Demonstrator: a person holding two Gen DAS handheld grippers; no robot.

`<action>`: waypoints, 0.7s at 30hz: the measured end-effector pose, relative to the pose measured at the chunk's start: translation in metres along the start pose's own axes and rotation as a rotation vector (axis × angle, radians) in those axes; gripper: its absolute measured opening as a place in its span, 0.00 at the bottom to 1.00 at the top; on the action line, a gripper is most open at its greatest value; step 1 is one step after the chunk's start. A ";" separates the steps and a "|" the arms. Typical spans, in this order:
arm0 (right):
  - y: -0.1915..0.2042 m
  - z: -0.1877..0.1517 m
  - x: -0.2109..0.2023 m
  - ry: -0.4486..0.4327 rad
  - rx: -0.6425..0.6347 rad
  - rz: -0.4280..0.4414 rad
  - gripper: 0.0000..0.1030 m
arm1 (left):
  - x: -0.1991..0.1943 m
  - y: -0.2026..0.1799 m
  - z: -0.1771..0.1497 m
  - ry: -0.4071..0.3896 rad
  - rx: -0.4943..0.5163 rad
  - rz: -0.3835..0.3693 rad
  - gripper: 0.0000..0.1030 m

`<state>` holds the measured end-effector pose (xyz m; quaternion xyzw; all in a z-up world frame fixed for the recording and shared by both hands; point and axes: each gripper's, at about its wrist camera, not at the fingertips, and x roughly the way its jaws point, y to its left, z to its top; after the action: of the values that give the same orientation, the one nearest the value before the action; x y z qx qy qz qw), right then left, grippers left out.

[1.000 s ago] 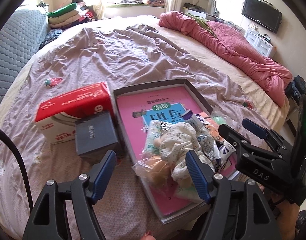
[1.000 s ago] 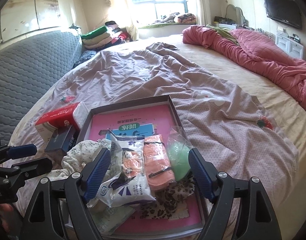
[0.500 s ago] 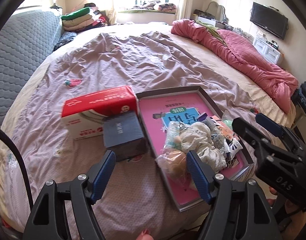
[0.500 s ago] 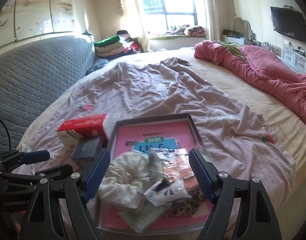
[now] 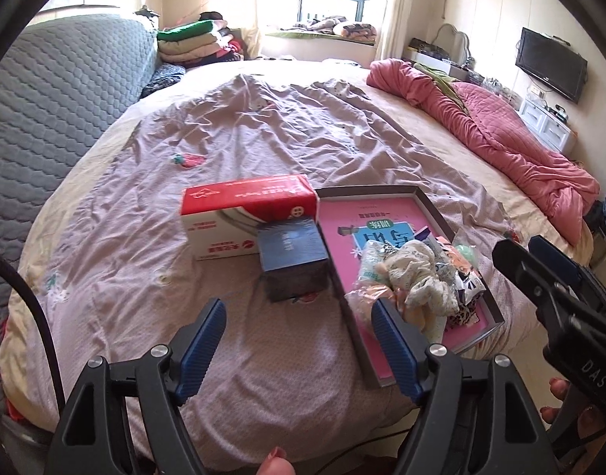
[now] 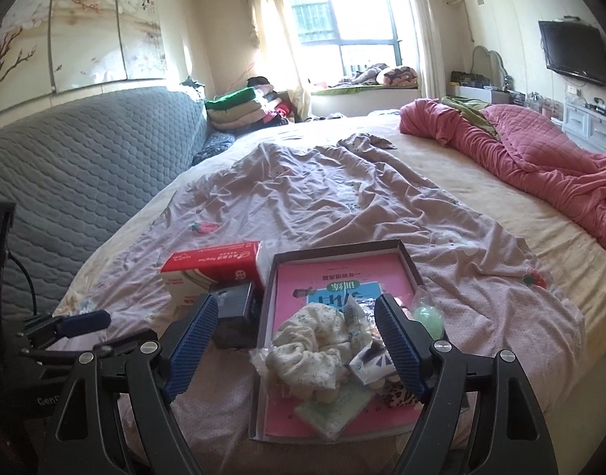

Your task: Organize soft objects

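A shallow grey tray (image 5: 425,206) (image 6: 342,247) lies on the mauve bedspread with a pink book in it. On the book sits a heap of soft items: a cream floral scrunchie (image 5: 421,273) (image 6: 315,336), a green piece in a clear bag (image 6: 429,314), packets and a leopard-print piece (image 6: 398,394). My left gripper (image 5: 299,312) hovers over bare bedspread left of the tray, its jaws opening with nothing between them. My right gripper (image 6: 297,304) hangs open above the heap, touching nothing. Each gripper shows at the edge of the other's view.
A red-and-white tissue box (image 5: 243,206) and a dark blue box (image 5: 291,257) stand just left of the tray. A pink quilt (image 5: 500,134) lies bunched along the bed's right side. A grey quilted headboard (image 6: 85,166) runs along the left, with folded clothes (image 6: 239,109) behind.
Both grippers have drawn back and risen from the tray, so the heap looks smaller and farther. The left one has also shifted left, off the heap and over the bedspread.
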<state>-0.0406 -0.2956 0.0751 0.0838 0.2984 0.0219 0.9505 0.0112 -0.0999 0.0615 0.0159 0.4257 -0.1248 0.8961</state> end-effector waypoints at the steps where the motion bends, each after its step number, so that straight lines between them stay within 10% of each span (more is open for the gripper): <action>1: 0.002 -0.002 -0.002 0.001 -0.004 0.001 0.80 | -0.002 0.002 -0.003 0.000 -0.004 0.005 0.73; 21: 0.027 -0.034 -0.021 0.044 -0.070 -0.017 0.80 | -0.011 0.024 -0.044 0.034 -0.065 0.084 0.74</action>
<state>-0.0773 -0.2660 0.0641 0.0472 0.3191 0.0260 0.9462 -0.0226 -0.0688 0.0400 0.0067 0.4437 -0.0731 0.8932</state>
